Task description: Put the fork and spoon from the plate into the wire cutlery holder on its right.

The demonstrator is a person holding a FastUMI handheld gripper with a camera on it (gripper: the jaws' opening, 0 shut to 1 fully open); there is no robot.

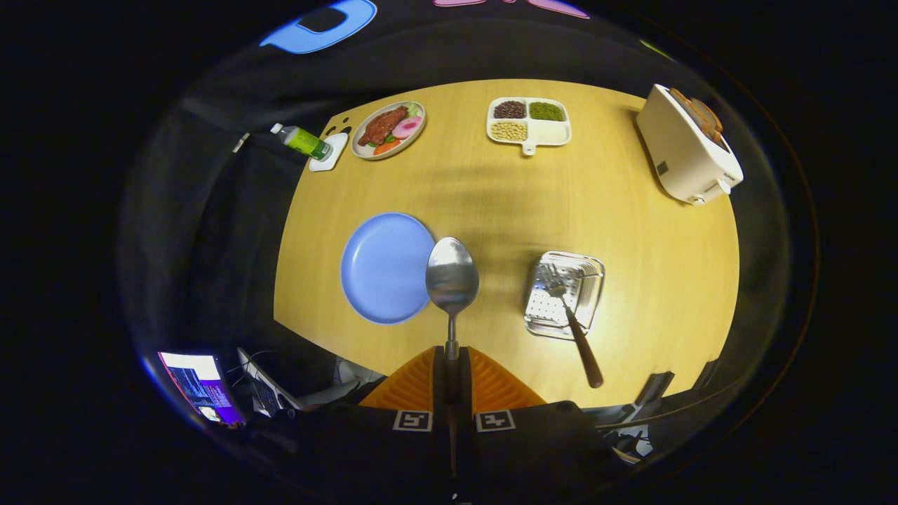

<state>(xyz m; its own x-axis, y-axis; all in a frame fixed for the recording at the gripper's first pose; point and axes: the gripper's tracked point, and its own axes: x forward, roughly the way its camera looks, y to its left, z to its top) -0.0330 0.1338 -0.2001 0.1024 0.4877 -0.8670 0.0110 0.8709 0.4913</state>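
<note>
My gripper point(452, 354) is shut on the thin handle of a metal spoon point(452, 275), held high above the wooden table point(631, 231). The spoon's bowl sticks out ahead of the fingertips and overlaps the right rim of a bare blue plate point(382, 268) below. To the right of the plate stands the wire cutlery holder point(565, 294). A fork point(572, 324) with a brown handle stands in it, tines down, its handle leaning out toward me.
At the far side of the table are a plate of food point(388, 129), a white divided tray point(528, 120) of beans and a green bottle point(303, 141) on a white coaster. A white toaster point(691, 147) sits at the far right. A lit screen point(200, 386) glows below the table's near-left edge.
</note>
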